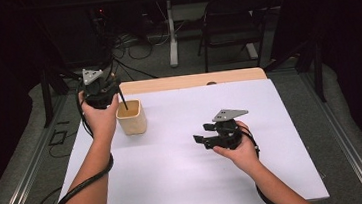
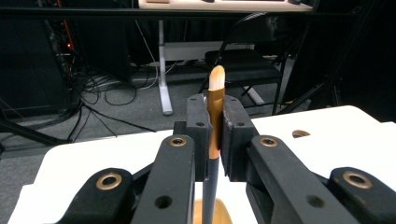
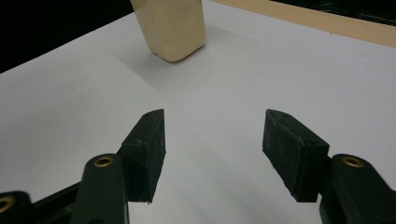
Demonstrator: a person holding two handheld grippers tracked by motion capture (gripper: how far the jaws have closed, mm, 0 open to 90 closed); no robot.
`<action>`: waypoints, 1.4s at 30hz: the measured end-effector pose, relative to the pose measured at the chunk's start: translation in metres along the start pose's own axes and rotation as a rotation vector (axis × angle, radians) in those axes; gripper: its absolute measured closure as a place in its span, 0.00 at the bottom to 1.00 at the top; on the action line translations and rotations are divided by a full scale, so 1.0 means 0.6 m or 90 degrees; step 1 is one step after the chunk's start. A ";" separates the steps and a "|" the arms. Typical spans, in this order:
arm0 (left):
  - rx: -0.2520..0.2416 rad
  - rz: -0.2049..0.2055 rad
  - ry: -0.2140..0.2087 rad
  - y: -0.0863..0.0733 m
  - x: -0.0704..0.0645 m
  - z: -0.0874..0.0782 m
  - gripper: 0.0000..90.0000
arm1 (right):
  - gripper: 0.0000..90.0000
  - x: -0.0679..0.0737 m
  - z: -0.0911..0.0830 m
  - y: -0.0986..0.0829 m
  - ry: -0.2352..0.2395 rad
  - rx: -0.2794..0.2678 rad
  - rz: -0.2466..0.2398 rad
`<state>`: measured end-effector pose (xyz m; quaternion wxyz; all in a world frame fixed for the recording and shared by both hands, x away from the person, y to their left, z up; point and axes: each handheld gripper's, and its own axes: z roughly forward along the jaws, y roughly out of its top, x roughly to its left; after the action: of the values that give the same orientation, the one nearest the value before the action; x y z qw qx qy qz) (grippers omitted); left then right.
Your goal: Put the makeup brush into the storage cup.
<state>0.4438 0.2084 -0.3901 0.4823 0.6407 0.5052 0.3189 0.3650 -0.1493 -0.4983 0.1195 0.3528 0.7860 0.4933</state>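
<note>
Brush [image 2: 215, 107]: we hold it upright in the left claw [image 1: 109, 90], handle end down inside the cup [image 1: 131, 118].
Right claw [image 3: 214, 154]: wide, empty, above the desk [image 1: 186, 182].

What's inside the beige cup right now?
The dark lower end of the brush dips into the cup, with the left tool clamped on its gold ferrule. The cup's floor and the handle's tip are hidden by the wall.
</note>
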 end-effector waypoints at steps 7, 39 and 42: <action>0.001 -0.001 0.006 -0.005 0.002 0.005 0.93 | 0.44 0.000 -0.001 0.000 -0.001 -0.002 0.001; 0.034 -0.006 0.016 -0.050 0.014 0.024 0.93 | 0.44 0.001 0.000 -0.001 0.001 0.001 -0.001; 0.035 -0.007 0.016 -0.054 0.015 0.025 0.93 | 0.44 0.001 0.000 -0.001 0.001 0.001 0.000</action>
<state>0.4489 0.2133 -0.4262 0.4599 0.6465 0.5235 0.3107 0.3642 -0.1489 -0.4985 0.1184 0.3525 0.7867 0.4927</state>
